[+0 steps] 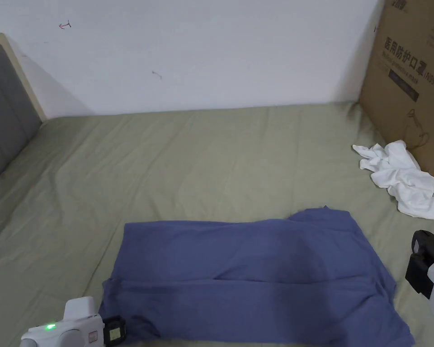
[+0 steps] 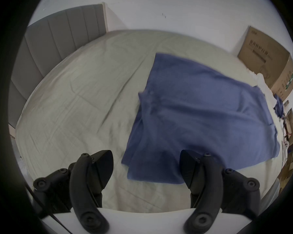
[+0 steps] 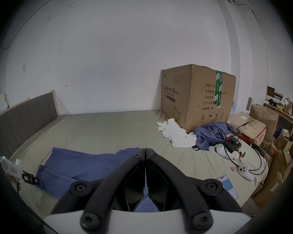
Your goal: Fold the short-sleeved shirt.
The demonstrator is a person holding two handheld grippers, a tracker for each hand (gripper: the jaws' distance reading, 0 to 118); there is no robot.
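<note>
Blue shirt (image 1: 252, 280) folded on bed (image 1: 189, 153). Left gripper (image 2: 146, 166) fingers wide; right gripper (image 3: 145, 150) fingers closed, empty.

Bare bed (image 1: 189, 149) sheet lies open between the blue shirt (image 1: 252, 280) and the wall, and left toward the headboard (image 1: 3, 113). On the right, a cardboard box (image 1: 410, 77) and crumpled white cloth (image 1: 403, 178) block passage.
</note>
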